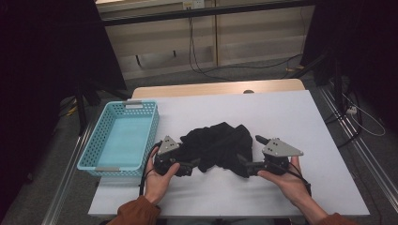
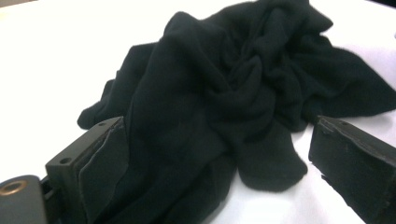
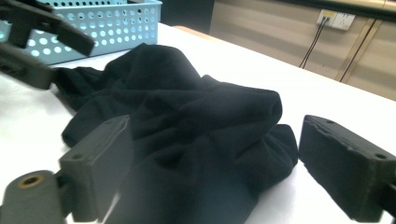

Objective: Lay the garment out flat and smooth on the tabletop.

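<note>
A crumpled black fleece garment (image 1: 218, 146) is seen lying in a loose heap near the middle of the white table (image 1: 291, 117), with a light-blue perforated basket (image 1: 123, 136) standing to its left, close by but apart from it. The left hand-held gripper (image 1: 193, 165) is held at the heap's left edge and the right hand-held gripper (image 1: 244, 168) at its right edge; in both gripper views the jaws are seen spread wide, with cloth lying between them but nothing yet pinched. The fabric (image 2: 219, 93) is bunched into deep, soft folds — it may be judged light, limp and compressible, with no stiffness of its own, so it will sag and trail from wherever it is lifted. Slipping is unlikely to be a problem, since the napped surface should be gripped well by the pads, and nothing about it is fragile. A thick fold or a rolled edge (image 3: 275, 154) is best taken rather than a single thin layer — a hold at two well-separated points would allow the heap to be spread or carried without dragging. Which part of the garment each edge belongs to cannot be told.
</note>
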`<state>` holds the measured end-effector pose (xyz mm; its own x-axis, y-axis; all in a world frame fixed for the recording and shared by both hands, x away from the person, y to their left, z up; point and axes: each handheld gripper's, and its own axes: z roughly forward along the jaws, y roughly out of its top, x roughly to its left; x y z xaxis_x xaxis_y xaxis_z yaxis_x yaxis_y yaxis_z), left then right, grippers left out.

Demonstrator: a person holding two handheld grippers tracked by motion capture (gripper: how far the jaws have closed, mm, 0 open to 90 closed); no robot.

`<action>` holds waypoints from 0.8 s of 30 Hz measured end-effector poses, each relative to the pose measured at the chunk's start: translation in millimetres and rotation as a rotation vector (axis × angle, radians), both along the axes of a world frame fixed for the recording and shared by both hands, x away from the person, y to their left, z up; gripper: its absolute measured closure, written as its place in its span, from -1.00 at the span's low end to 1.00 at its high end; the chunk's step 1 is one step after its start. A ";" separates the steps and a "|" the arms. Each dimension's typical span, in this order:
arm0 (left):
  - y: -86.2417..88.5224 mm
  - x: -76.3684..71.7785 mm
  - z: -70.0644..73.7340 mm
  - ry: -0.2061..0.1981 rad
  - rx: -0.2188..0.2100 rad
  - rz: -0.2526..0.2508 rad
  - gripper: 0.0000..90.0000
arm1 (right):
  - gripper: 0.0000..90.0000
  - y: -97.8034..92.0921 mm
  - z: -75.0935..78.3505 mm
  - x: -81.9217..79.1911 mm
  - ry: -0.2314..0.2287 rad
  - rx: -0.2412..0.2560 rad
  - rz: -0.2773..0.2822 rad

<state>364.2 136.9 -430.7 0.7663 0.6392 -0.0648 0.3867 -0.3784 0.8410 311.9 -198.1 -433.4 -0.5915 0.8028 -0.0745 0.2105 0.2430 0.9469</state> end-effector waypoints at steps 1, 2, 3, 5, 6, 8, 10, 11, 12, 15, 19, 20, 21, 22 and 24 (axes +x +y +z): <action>0.2 -1.3 -0.3 0.003 -0.001 -0.005 -0.89 | -0.77 0.2 0.6 4.4 0.010 -0.002 -0.001; 0.2 -1.3 -0.3 0.003 -0.001 -0.005 -0.89 | -0.77 0.2 0.6 4.4 0.010 -0.002 -0.001; 0.7 -3.7 -0.2 0.014 -0.013 -0.020 -0.89 | -0.65 1.4 1.5 13.8 0.054 -0.042 -0.004; -0.4 -6.2 -0.2 -0.002 -0.001 -0.022 -0.90 | -0.59 3.3 3.6 21.9 0.095 -0.065 0.009; -0.9 -7.4 -0.4 -0.010 0.000 -0.025 -0.90 | -0.59 3.3 3.6 21.9 0.095 -0.065 0.009; -2.3 -9.2 -0.6 -0.027 0.004 -0.022 -0.90 | -0.52 4.4 7.2 27.4 0.105 -0.081 0.013; -4.8 -10.9 -1.5 -0.025 -0.011 -0.023 -0.89 | -0.43 5.3 12.4 34.3 0.119 -0.096 0.021; -8.6 -12.6 -1.4 -0.031 -0.012 -0.038 -0.88 | -0.23 5.4 16.2 43.4 0.135 -0.109 0.036; -8.6 -12.6 -1.4 -0.031 -0.012 -0.038 -0.88 | -0.23 5.4 16.2 43.4 0.135 -0.109 0.036; -19.1 -15.5 -4.9 -0.019 -0.009 -0.095 -0.88 | -0.03 8.5 13.3 61.7 0.176 -0.138 0.067; -28.4 -11.7 -10.5 -0.011 0.049 -0.098 -0.88 | -0.10 13.9 0.0 69.0 0.210 -0.185 0.077; -28.4 -11.7 -10.5 -0.011 0.049 -0.098 -0.88 | -0.10 13.9 0.0 69.0 0.210 -0.185 0.077; -29.6 -8.9 -14.0 0.002 0.071 -0.096 -0.87 | -0.10 17.2 -5.4 69.9 0.237 -0.205 0.094; -29.6 -8.9 -14.0 0.002 0.071 -0.096 -0.85 | -0.10 17.2 -5.4 69.9 0.237 -0.205 0.094; -31.6 -3.5 -19.6 0.027 0.101 -0.094 -0.69 | -0.19 23.5 -12.7 71.1 0.268 -0.229 0.123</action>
<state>360.7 105.4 -450.3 0.8217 0.5693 -0.0255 0.3680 -0.4959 0.7865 383.0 -174.6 -446.1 -0.7054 0.7050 -0.0737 0.3994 0.4812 0.7803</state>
